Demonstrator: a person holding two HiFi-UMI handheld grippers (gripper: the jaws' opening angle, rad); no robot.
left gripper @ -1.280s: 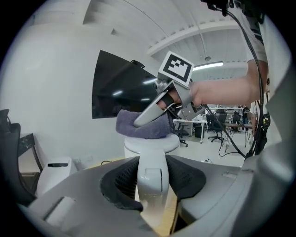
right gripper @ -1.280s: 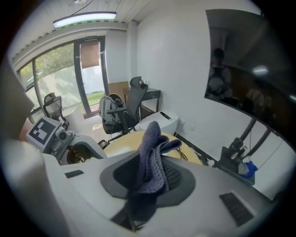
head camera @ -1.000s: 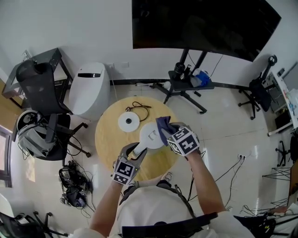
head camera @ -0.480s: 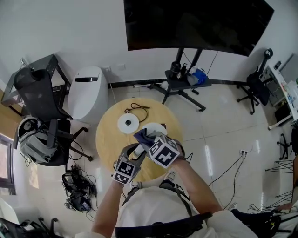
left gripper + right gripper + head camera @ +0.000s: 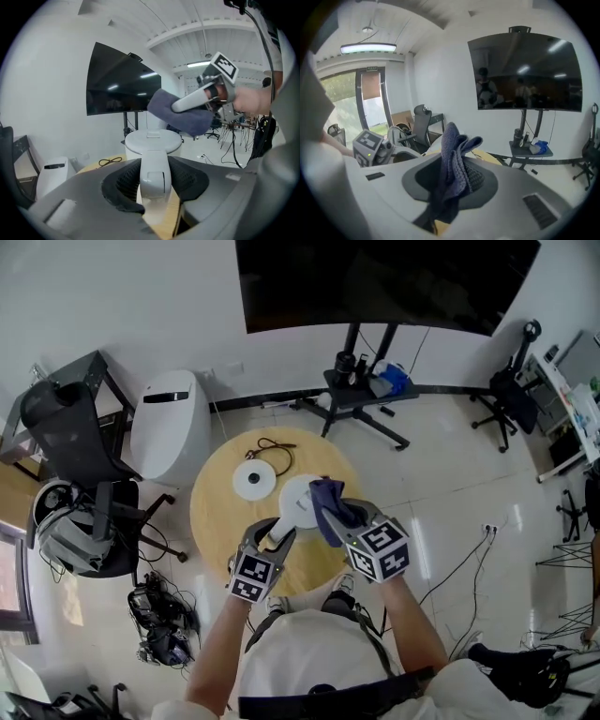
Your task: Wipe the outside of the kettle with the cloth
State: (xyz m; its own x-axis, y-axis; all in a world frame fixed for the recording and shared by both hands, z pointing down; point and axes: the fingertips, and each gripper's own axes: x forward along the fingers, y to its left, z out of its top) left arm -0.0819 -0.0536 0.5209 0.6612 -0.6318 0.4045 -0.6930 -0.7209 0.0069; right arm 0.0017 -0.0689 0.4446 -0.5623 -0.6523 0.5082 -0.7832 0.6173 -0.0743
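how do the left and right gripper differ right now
The left gripper is clamped on the handle of the white kettle; the right gripper pinches a bunched blue cloth. In the head view the left gripper sits at the kettle's near side, the right gripper at its right. Both are shut on something, over the round wooden table.

The left gripper (image 5: 154, 177) has its two dark padded jaws closed on the white handle (image 5: 154, 169) of the kettle (image 5: 153, 140), whose lidded body stands straight ahead of them. Above the kettle and right of the jaws, the right gripper (image 5: 179, 106) pinches a bunched blue cloth (image 5: 182, 117), hanging just over the lid. Beneath lies a wooden table (image 5: 96, 166), with a black cable (image 5: 108, 161) ahead to the left. Farther off on the left, a dark screen (image 5: 122, 84) hangs.
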